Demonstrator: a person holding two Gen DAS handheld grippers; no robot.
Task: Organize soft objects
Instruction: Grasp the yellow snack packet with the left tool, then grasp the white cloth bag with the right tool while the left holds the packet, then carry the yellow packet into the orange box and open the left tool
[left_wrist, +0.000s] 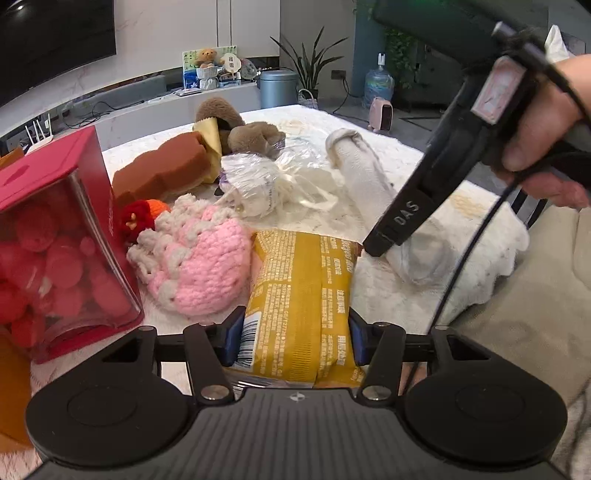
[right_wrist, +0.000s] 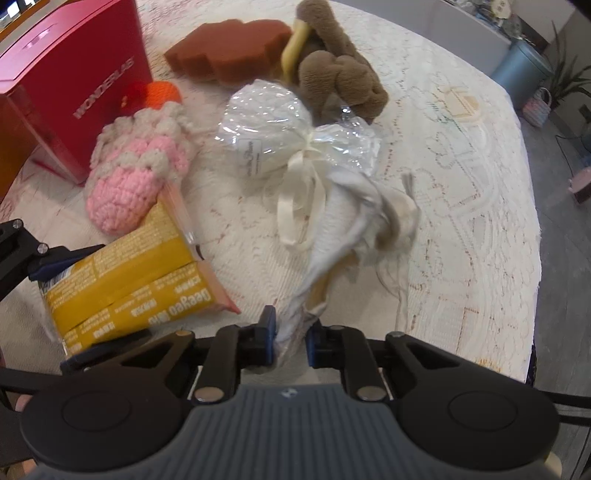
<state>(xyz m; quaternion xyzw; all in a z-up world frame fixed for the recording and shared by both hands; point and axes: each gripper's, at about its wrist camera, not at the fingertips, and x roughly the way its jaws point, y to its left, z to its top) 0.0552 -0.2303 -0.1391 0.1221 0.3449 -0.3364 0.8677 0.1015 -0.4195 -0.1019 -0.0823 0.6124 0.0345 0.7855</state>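
On the lace-covered tabletop (right_wrist: 461, 184), near its front edge, the yellow packet (left_wrist: 299, 295) lies lengthwise between the blue pads of the left gripper (left_wrist: 291, 339), its barcode end nearest the camera; both pads press against the packet's sides, so the jaws stand at a middling width clamped on it. In the right wrist view the same packet (right_wrist: 125, 291) sits at the left, with the left gripper's finger against its near end. The right gripper (right_wrist: 291, 338) points steeply down, its jaws narrow and pinched on a bunched end of the white cloth (right_wrist: 343, 221), which trails away from the pads toward the middle of the tabletop. From the left wrist view the right gripper's black finger (left_wrist: 391, 225) comes down onto the white cloth (left_wrist: 369, 177) just beside the packet's far right corner, with a person's hand (left_wrist: 543, 147) on its handle. Touching the packet's far left side lies a pink and cream knitted piece (left_wrist: 192, 258). Beyond it rest a clear-wrapped white bundle (left_wrist: 266, 181) tied with ribbon, a brown sponge (left_wrist: 162, 170) and a brown plush toy (left_wrist: 236, 129). A red box (left_wrist: 59, 236) stands at the left edge.
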